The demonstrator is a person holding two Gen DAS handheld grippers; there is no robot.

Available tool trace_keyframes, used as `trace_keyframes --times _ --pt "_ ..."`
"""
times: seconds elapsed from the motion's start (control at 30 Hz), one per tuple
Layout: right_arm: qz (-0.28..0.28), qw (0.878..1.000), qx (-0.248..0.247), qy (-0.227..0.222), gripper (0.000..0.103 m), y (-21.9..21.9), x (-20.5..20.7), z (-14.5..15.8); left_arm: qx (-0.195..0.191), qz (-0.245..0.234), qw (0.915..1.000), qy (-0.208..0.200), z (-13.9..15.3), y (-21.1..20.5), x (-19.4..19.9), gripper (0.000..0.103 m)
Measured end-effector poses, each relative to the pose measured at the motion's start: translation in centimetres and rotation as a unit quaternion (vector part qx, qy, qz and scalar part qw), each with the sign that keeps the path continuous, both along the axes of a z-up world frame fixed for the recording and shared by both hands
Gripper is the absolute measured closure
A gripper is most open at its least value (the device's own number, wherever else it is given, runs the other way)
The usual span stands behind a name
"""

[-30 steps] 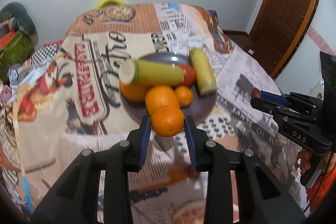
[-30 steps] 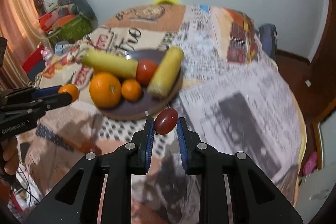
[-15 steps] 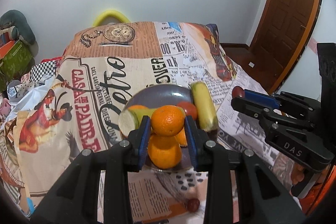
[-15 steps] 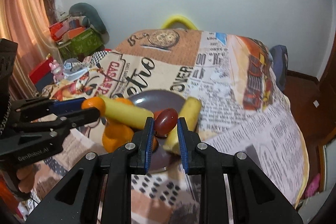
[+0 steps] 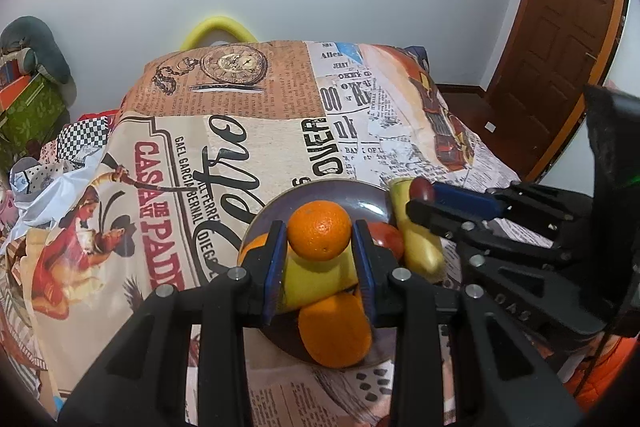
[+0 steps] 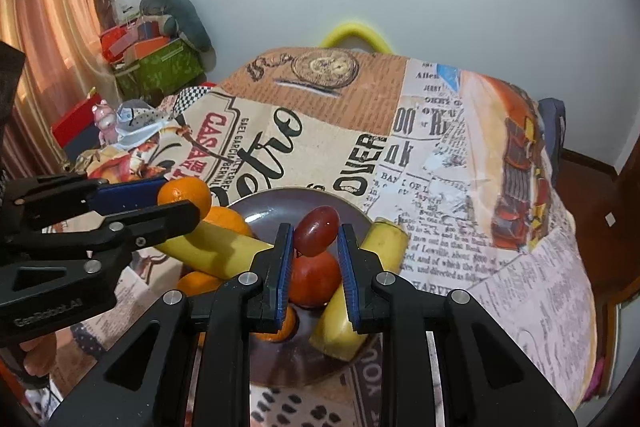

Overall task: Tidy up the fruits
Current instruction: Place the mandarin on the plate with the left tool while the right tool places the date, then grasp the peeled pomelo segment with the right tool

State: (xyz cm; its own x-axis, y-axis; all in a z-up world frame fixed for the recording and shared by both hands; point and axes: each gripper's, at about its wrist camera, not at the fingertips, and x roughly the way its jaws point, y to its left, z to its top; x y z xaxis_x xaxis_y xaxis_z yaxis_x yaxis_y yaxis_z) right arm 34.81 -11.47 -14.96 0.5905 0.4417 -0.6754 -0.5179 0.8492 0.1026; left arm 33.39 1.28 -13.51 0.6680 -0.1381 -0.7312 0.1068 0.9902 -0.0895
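Over a crowded purple plate (image 5: 360,195), the left gripper (image 5: 320,267) pinches a small orange (image 5: 319,230) across its widest part, fingers closed snugly on the rind. The right gripper (image 6: 314,255) holds a dark red grape (image 6: 316,230) between blue pads, fingers nearly together. Both fruits hang above the plate, not yet set down.

The orange looks firm, light and dimpled enough to grip well. The grape (smooth, soft-skinned) is likely to slip or bruise, so a gentle hold at its middle suits it.

Below lie two yellow banana-like pieces (image 6: 224,253) (image 6: 356,291), a red tomato (image 6: 314,283) and more oranges (image 5: 336,331), leaving bare plate mostly at the far side. Round fruit dropped onto that heap could roll off onto the newspaper-print tablecloth (image 5: 248,107). The two grippers hover close together and risk bumping.
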Motion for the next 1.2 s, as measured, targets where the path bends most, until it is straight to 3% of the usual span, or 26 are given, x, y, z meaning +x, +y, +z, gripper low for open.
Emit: trace_keyframes --times 0.67,0.8,1.2 --pt "0.009 0.999 0.014 0.052 0.079 0.7 2.4 -2.9 -0.003 0.013 0.9998 0.017 -1.7 0.5 2.9 0.07" --pt "0.005 0.999 0.014 0.045 0.067 0.6 2.2 -2.8 -0.003 0.012 0.9998 0.015 -1.7 0.6 2.5 0.07" --pt "0.004 1.0 -0.008 0.018 0.067 -0.6 -1.1 -0.4 0.01 0.014 0.9998 0.007 -0.5 0.7 -0.5 0.07"
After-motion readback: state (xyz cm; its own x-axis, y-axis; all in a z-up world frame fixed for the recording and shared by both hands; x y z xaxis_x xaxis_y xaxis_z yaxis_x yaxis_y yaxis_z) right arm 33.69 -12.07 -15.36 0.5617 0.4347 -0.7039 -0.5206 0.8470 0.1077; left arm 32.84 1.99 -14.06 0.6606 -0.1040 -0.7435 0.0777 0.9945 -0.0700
